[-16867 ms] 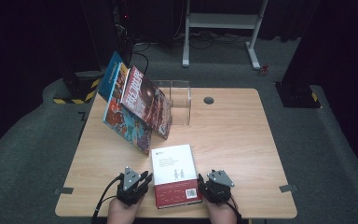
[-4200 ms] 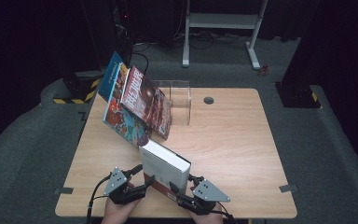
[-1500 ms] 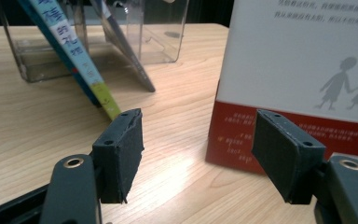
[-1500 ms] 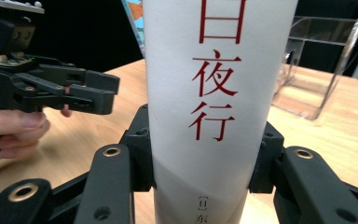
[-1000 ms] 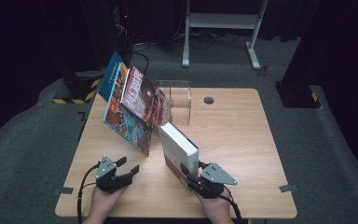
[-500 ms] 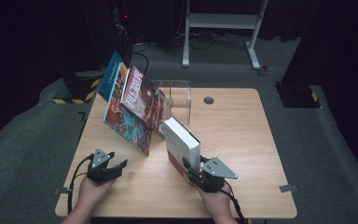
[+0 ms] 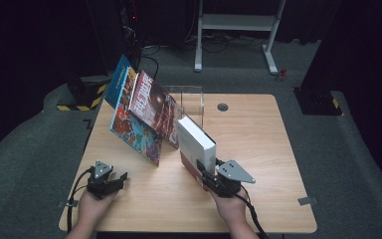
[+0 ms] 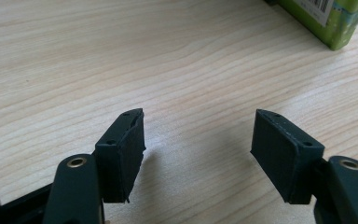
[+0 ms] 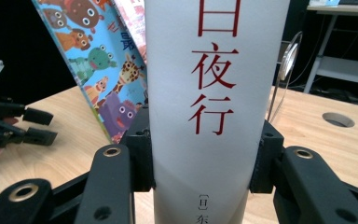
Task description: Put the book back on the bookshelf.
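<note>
White book [image 7: 195, 144] at frame centre in high view, upright and tilted, spine clamped between jaws of right gripper [image 7: 214, 180] just below it. Leaning picture books [image 7: 142, 117] close on upper left, nearly touching. Clear stand [image 7: 193, 99] behind, upper centre. Left gripper [image 7: 114, 182] lower left, jaws spread wide over bare desk [image 7: 258, 134], well apart from book.

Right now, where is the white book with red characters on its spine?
In the high view the white book stands near the table's middle, clamped by the right gripper, just right of the leaning picture books.
</note>
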### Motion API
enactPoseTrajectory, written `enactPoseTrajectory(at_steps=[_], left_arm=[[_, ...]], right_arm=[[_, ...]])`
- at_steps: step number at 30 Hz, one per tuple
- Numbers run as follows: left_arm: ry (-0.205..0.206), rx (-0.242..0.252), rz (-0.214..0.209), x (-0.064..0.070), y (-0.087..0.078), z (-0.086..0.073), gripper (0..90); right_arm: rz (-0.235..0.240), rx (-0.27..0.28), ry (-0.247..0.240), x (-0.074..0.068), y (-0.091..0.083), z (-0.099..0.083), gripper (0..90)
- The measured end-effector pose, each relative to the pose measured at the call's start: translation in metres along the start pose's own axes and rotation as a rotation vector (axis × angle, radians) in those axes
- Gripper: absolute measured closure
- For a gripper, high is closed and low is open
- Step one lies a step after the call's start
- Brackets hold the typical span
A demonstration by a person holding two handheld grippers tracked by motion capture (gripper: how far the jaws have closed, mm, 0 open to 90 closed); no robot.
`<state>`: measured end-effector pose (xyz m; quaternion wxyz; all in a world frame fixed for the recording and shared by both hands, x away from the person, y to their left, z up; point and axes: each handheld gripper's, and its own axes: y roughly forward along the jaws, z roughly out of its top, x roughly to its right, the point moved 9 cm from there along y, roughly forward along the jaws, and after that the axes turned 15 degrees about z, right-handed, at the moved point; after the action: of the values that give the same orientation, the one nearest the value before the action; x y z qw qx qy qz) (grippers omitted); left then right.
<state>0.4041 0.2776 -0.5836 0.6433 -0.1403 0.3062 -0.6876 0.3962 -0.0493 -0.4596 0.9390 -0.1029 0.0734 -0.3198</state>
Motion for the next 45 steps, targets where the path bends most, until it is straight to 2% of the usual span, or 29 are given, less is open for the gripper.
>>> enactPoseTrajectory(at_steps=[18,23,29,33,45], left_arm=[[-0.011,-0.015,-0.014,0.000,0.001,-0.002,35.8],[-0.013,-0.015,-0.013,0.001,0.001,-0.002,35.9],[-0.014,-0.013,-0.015,0.000,0.001,-0.001,35.9],[-0.016,-0.012,-0.018,0.000,0.001,-0.002,35.8],[-0.033,-0.017,-0.023,0.000,0.001,-0.002,35.9]], right_arm=[[-0.041,0.012,-0.009,0.021,0.018,0.020,55.0],[-0.062,0.039,0.015,0.032,0.024,0.027,55.0],[-0.098,0.038,-0.002,0.043,0.031,0.036,55.0],[-0.120,0.048,0.005,0.051,0.033,0.041,54.9],[-0.147,0.058,0.015,0.063,0.040,0.047,54.9]])
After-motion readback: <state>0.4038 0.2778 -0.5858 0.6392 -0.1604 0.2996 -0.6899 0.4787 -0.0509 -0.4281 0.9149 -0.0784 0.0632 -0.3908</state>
